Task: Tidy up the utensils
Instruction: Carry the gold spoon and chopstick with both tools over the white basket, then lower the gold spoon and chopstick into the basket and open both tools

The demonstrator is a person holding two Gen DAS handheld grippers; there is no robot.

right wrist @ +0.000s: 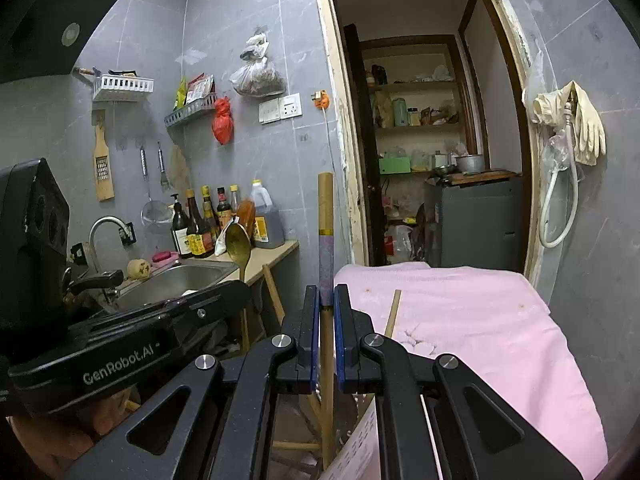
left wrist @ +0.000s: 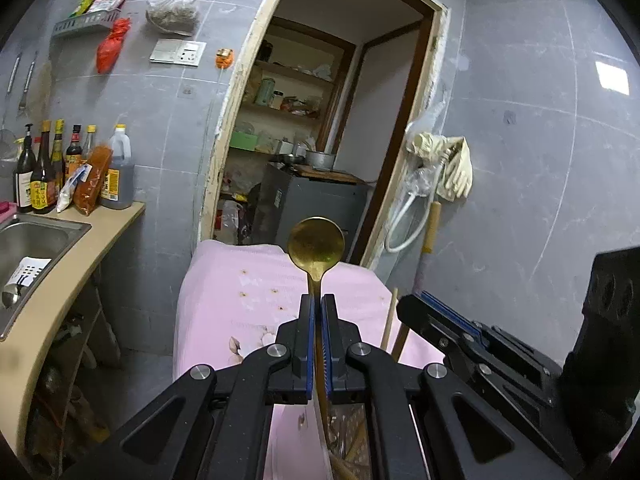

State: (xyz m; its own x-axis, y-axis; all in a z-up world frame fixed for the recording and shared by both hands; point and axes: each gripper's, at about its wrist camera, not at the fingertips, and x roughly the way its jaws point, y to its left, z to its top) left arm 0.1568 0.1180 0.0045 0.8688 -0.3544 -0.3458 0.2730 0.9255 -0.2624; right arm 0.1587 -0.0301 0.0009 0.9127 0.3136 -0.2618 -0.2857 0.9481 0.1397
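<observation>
Left tongs (left wrist: 319, 300) clamp brass spoon (left wrist: 316, 246); right tongs (right wrist: 327, 292) clamp chopstick (right wrist: 326, 216)

two black grippers are in view, the left gripper (left wrist: 319, 308) and the right gripper (right wrist: 327, 300). one brass spoon (left wrist: 316, 246) stands at frame centre, and one wooden stick with a purple band (right wrist: 326, 240) at centre of the right view. one pink cloth (right wrist: 460, 312) fills the lower right. six bottles (right wrist: 224, 220) stand at left of centre, beside one steel sink (right wrist: 176, 280). two wall baskets (right wrist: 124, 86) hang upper left; one red bag (right wrist: 223, 120) hangs nearby.
</observation>
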